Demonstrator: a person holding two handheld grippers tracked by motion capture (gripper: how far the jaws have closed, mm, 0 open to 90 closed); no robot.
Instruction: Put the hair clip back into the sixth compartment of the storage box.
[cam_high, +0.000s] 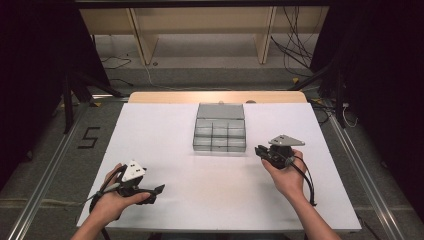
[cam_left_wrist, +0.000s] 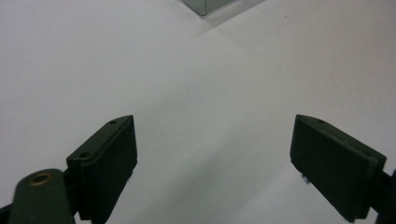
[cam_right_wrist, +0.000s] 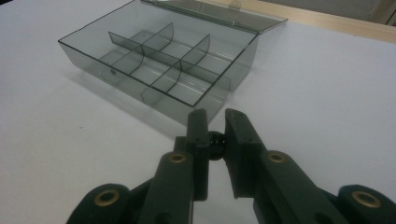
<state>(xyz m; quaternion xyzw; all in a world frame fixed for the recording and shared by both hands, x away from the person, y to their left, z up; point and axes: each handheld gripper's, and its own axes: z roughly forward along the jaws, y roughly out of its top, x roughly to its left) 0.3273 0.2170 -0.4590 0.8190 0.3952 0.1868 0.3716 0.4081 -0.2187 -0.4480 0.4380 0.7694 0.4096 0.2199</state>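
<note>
Carrying step, judged under way: right gripper (cam_right_wrist: 215, 122) closed to a narrow gap on a small dark object (cam_right_wrist: 216, 141), pinched between the jaws, too small to identify. Hovering just short of the clear compartment box (cam_high: 220, 136), lid tipped back, cells apparently bare; box at 12 o'clock on the white table (cam_high: 210, 195), gripper at its 4 o'clock. Left gripper (cam_high: 159, 189) at 8 o'clock, well apart, jaws spread wide with nothing between, idle. Next move, by estimate: advance over the near wall, centre above one cell, then release without clipping a divider.
</note>
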